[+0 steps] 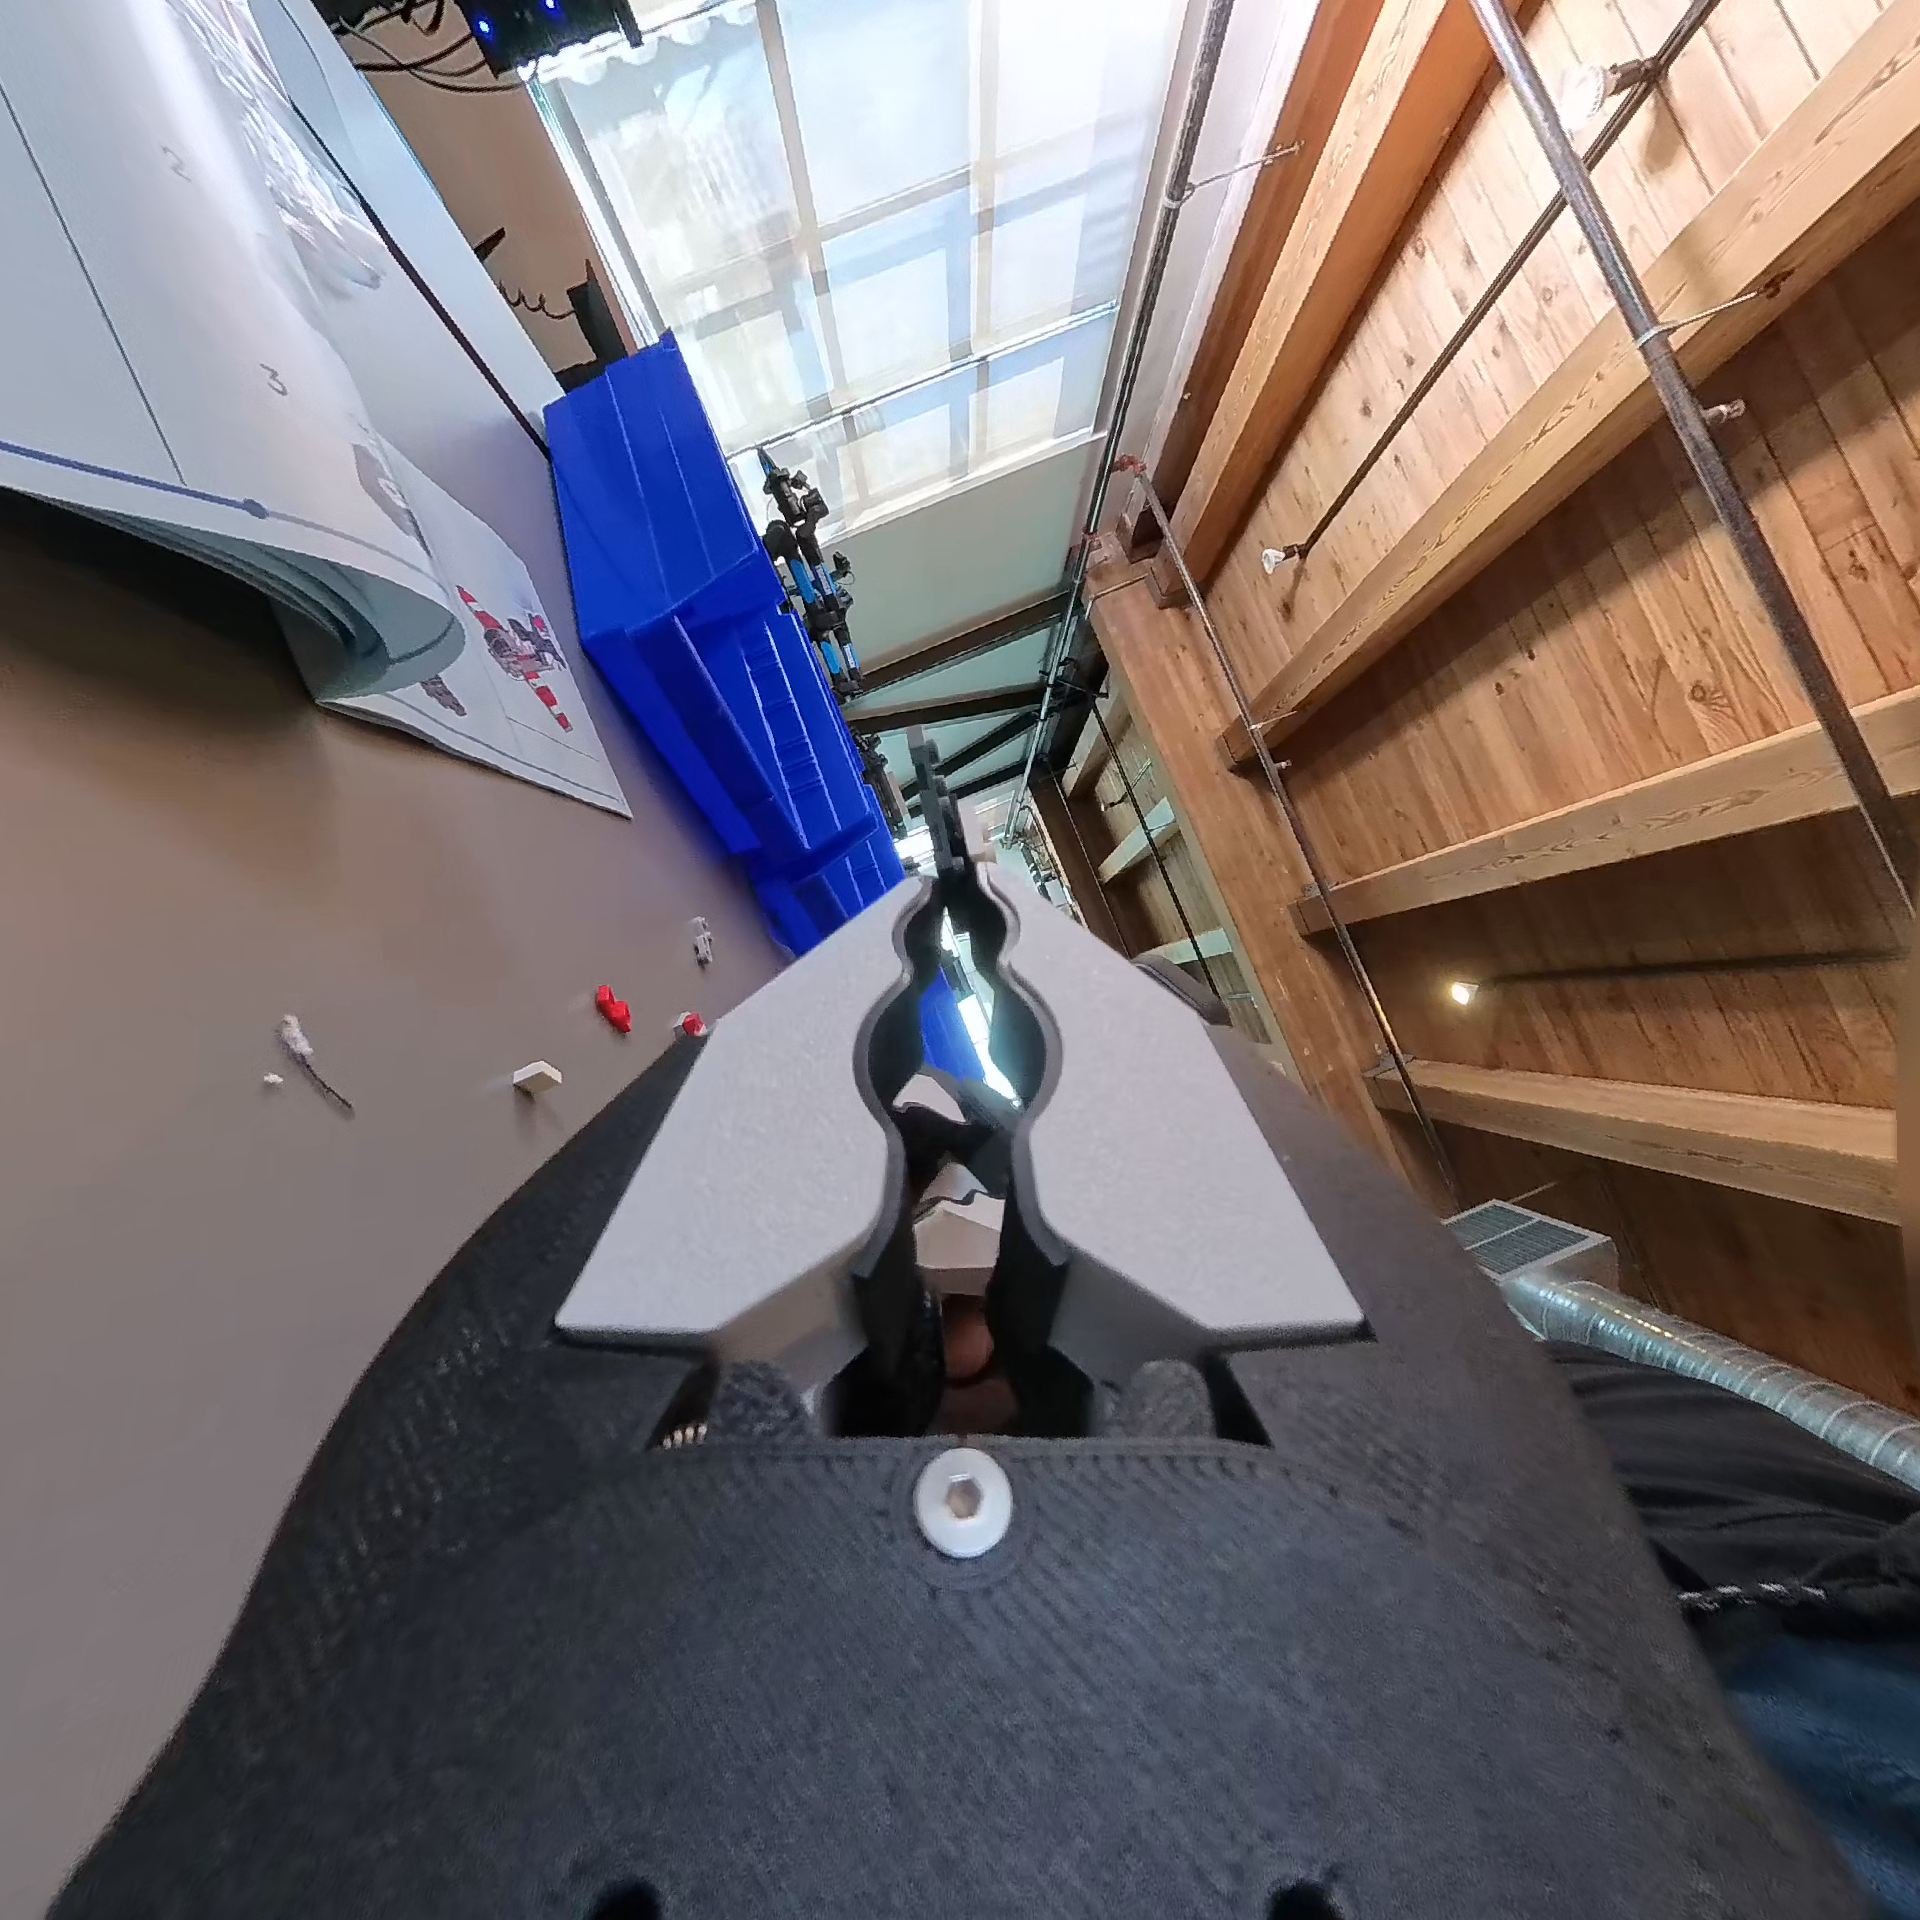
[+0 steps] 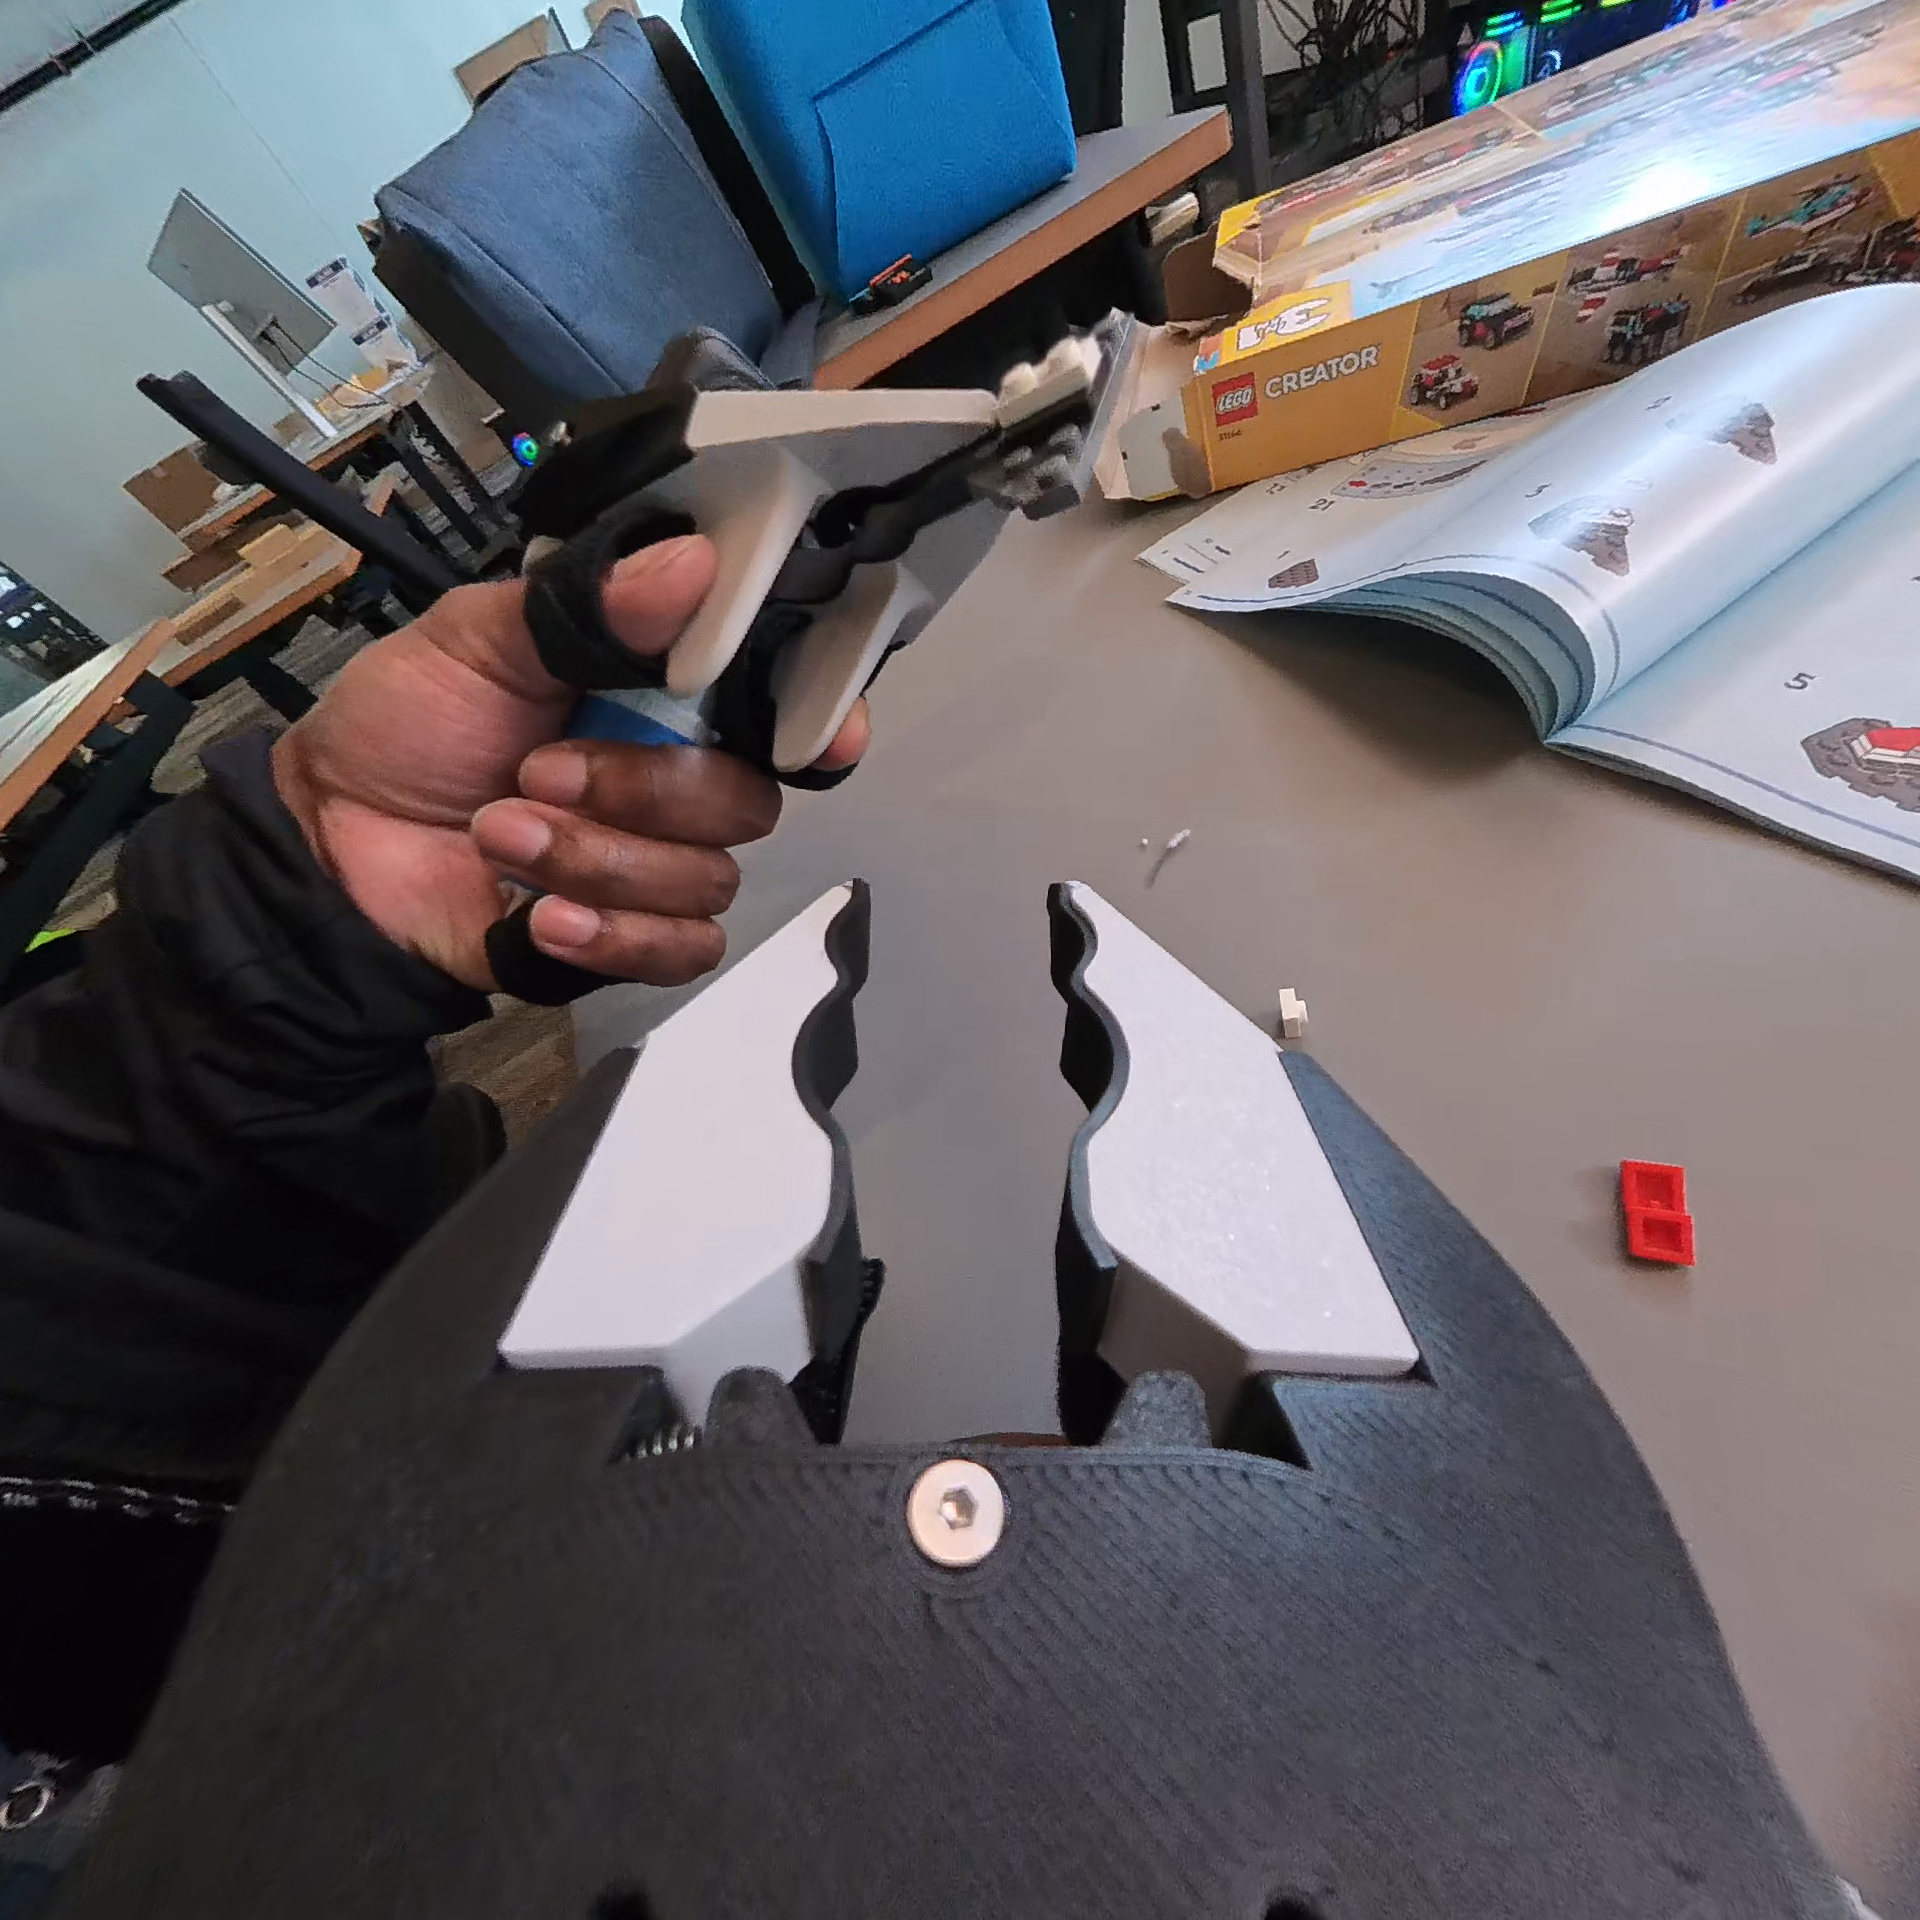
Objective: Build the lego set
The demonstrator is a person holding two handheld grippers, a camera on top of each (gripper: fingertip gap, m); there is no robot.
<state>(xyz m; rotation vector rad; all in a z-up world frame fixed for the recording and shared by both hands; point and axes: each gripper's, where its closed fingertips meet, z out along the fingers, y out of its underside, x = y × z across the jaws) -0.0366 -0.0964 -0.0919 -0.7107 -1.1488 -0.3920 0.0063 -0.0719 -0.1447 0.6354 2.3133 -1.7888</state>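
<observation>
My left gripper is shut on a small grey and white Lego assembly, seen edge-on and held up in the air. In the right wrist view the same left gripper, held by a hand, pinches the assembly above the table's left part. My right gripper is open and empty, low over the brown table, below the left one. A red two-stud plate and a small white piece lie to its right.
An open instruction booklet and the yellow Lego box lie at the far right. Blue bins stand by the table edge. Loose red pieces, a white tile and a scrap lie on the table. There is about 7 cm between the tips of the two grippers. It is some 11 cm from my right tips to the red two-stud plate. The left camera catches it too, in the left wrist view.
</observation>
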